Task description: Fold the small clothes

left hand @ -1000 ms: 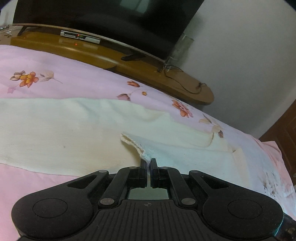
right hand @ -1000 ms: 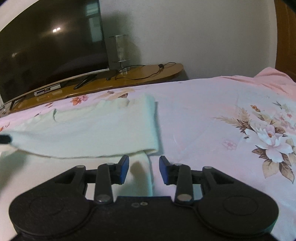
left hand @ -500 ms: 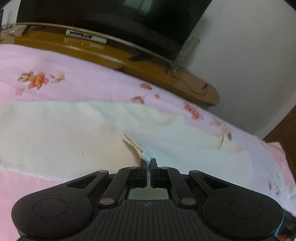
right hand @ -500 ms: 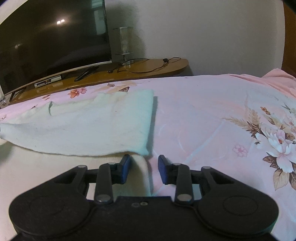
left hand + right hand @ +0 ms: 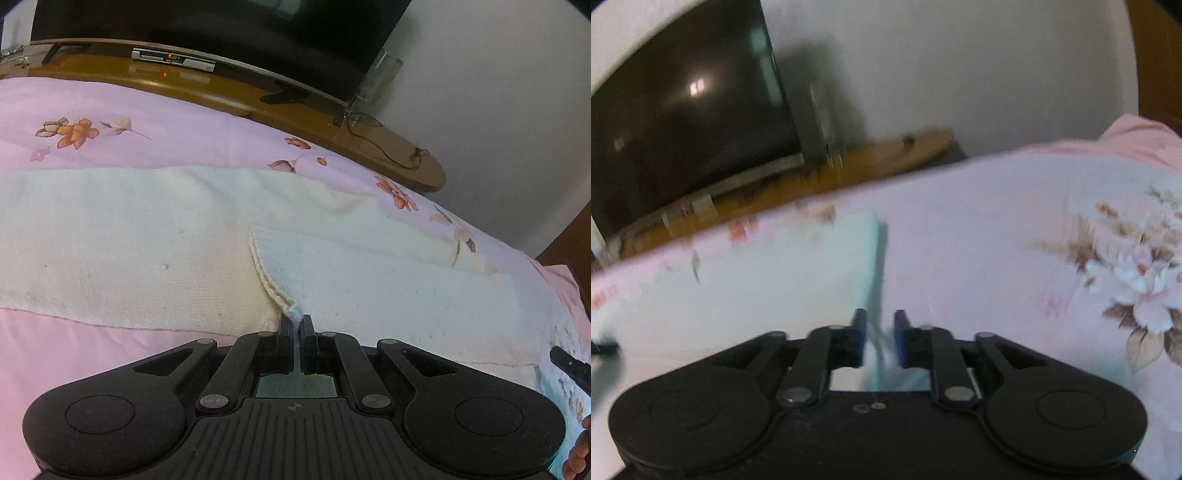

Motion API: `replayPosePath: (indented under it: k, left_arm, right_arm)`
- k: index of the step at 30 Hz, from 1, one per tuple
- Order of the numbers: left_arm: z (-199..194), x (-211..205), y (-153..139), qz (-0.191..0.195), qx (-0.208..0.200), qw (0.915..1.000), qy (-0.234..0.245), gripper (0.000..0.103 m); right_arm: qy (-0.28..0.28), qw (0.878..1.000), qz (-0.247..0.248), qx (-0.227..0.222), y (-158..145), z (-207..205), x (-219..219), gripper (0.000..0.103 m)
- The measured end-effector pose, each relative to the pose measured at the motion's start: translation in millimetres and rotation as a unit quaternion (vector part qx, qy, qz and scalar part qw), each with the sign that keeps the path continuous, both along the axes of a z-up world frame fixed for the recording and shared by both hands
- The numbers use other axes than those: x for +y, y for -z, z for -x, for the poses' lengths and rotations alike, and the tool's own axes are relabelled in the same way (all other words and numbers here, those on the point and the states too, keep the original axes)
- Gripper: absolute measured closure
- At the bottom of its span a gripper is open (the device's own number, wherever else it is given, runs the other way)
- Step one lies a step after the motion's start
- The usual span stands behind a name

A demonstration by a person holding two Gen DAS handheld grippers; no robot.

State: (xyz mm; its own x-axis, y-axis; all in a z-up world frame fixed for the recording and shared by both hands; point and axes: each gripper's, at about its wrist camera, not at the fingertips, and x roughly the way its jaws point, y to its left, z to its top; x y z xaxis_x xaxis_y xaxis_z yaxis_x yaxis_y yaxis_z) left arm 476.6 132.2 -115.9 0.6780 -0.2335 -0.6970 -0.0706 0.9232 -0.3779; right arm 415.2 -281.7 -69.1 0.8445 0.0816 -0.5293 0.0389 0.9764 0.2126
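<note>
Sharply, left gripper [image 5: 295, 325] pinches cloth [image 5: 147, 251] corner; right gripper [image 5: 881, 325] blurred, jaws narrowed, perhaps gripping edge.

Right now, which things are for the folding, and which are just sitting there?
For the folding:
cloth
left gripper, shut on the cloth's corner
right gripper, a cloth edge between its jaws
bed sheet underneath

Just sitting there:
TV
box with a red display
cable
wooden shelf
</note>
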Motion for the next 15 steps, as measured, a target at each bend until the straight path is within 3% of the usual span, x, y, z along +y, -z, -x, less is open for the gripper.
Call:
replayPosePath:
  k: [3, 6, 8, 11, 14, 15]
  left_arm:
    - [1.8, 0.3, 1.3, 0.002, -0.002, 1.0000, -0.003, 0.100]
    - [2.3, 0.1, 1.9, 0.002, -0.002, 1.0000, -0.003, 0.100]
    - [0.9, 3.2, 1.0, 0.008, 0.003, 0.9999, -0.006, 0.100]
    - [3.4, 14.1, -4.7, -0.007, -0.006, 0.9989, -0.045, 0.099]
    - [7.2, 21.5, -11.4, -0.062, -0.003, 0.9928, -0.103, 0.097]
    - [10.5, 29.3, -13.1, -0.043, -0.012, 0.9929, -0.110, 0.097]
  right_arm:
    - [-0.015, 1.000, 0.010, 0.005, 1.6, -8.8, 9.9, 0.083]
    - [-0.016, 0.996, 0.048, 0.075, 25.6, -25.9, 18.7, 0.087]
    - [-0.019, 0.996, 0.056, 0.060, 28.1, -22.0, 21.3, 0.086]
    - [-0.025, 0.996, 0.060, 0.063, 27.3, -22.0, 21.9, 0.086]
    - [-0.029, 0.995, 0.062, 0.067, 25.6, -22.9, 19.4, 0.086]
    - [-0.031, 0.995, 0.061, 0.069, 24.4, -23.2, 19.3, 0.085]
